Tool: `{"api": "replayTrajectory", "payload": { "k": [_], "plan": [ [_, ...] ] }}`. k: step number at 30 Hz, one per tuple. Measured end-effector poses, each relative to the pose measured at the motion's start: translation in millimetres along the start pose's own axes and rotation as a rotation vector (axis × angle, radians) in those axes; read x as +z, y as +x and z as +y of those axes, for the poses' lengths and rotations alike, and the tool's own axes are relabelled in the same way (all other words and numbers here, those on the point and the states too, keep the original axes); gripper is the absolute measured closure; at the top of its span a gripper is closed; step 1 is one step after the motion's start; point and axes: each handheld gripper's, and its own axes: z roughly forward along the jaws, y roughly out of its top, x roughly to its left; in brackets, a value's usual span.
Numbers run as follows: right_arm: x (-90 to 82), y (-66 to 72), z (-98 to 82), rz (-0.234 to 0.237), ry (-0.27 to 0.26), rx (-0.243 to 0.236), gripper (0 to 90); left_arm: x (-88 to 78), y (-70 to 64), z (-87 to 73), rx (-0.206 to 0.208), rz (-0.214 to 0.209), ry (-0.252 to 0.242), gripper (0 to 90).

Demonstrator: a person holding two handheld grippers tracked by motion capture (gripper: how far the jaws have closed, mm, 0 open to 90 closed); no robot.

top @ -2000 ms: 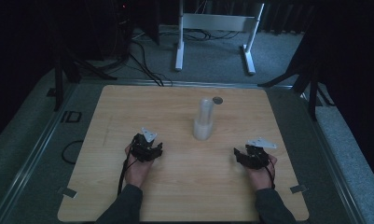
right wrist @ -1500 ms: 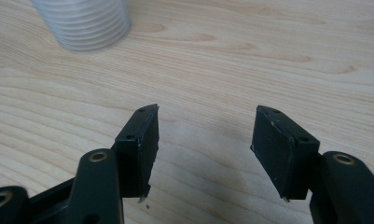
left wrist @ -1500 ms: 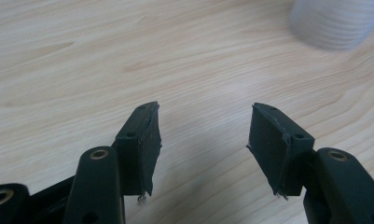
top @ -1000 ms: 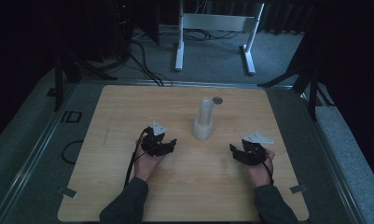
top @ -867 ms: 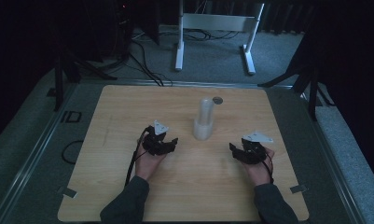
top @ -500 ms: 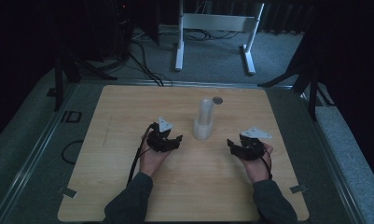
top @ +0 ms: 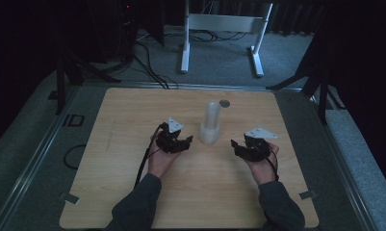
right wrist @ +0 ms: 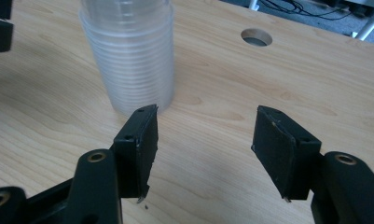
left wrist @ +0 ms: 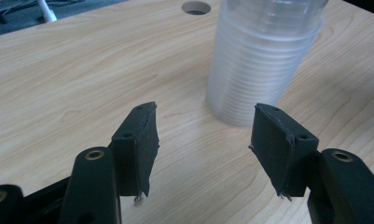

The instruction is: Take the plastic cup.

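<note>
Clear cup stack (top: 211,122) between tools, ribbing (left wrist: 259,70) visible close-up

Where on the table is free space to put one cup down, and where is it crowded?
Bare wood lies left of the left gripper toward the table edge, right of the right gripper, and along the near edge between the forearms. It is crowded in the middle, where both grippers flank the stack of clear cups.
</note>
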Motion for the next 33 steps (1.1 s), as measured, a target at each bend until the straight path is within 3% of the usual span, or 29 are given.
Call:
{"api": "replayTrajectory", "payload": {
  "k": [13,26,33],
  "plan": [
    [0.3,8.1,20.5,0.012,-0.026,-0.038,39.6,11.2,-8.6,13.1,0.018,-0.037,-0.014,38.1],
    [2.0,12.0,31.2,0.021,-0.042,-0.044,39.2,18.3,-15.3,21.8,0.046,-0.06,-0.021,35.0],
    [2.1,13.9,36.6,0.025,-0.051,-0.047,38.3,24.0,-22.6,25.6,0.061,-0.084,-0.048,31.7]
  ]
}}
